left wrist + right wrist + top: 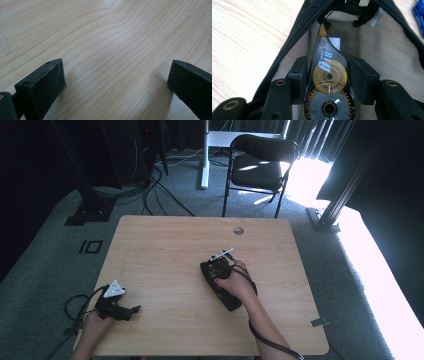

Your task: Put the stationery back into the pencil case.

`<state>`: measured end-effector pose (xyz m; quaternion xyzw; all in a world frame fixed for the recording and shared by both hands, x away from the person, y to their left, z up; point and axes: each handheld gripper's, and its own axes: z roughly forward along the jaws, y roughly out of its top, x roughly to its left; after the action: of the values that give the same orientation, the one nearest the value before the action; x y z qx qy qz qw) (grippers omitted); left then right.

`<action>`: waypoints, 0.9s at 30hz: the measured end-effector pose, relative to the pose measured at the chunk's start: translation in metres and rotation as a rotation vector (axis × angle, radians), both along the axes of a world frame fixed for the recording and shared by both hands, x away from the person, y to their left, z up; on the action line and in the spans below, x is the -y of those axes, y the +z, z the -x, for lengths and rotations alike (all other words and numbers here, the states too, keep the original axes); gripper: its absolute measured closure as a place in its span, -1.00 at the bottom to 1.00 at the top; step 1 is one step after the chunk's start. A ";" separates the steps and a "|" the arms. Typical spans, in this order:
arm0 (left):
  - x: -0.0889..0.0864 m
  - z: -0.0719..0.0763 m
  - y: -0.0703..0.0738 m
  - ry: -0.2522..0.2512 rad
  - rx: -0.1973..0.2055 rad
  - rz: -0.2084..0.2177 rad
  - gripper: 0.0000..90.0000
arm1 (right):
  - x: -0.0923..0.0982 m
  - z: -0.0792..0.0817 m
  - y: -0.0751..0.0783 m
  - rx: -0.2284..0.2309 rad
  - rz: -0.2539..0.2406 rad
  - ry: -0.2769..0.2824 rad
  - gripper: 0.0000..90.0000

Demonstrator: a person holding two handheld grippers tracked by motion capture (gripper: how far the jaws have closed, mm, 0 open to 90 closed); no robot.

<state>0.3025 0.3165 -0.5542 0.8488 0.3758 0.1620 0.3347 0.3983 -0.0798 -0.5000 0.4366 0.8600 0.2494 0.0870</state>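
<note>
Clear correction-tape dispenser (pixel 329 85) clamped in right gripper (pixel 328 75).

Desk (pixel 112 32) of pale, smooth, matt wood grain; correction tape (pixel 328 82) in clear glossy plastic with amber wheels; pouch (pixel 294 37) of black woven cloth lined with fine mesh; right claw (pixel 328 75) in matt black plastic.

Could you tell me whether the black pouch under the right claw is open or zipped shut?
Open: the pouch shows its zipper edges spread apart, with the correction tape held by the right claw over its mesh lining.
</note>
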 end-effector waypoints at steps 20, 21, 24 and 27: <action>0.000 0.000 0.000 0.000 0.000 0.000 -0.97 | 0.015 0.004 0.025 0.061 -0.067 0.018 0.03; 0.000 0.000 0.000 0.000 0.000 0.000 -0.97 | 0.017 0.005 0.029 0.071 -0.083 0.018 0.03; 0.000 0.000 0.000 0.000 0.000 0.000 -0.97 | 0.023 0.006 0.039 0.101 -0.119 0.016 0.03; 0.000 0.000 0.000 0.000 0.000 0.000 -0.97 | 0.031 0.007 0.050 0.141 -0.146 0.012 0.03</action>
<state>0.3025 0.3165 -0.5542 0.8489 0.3756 0.1622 0.3346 0.3913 -0.1106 -0.4501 0.4177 0.8340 0.3419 0.1139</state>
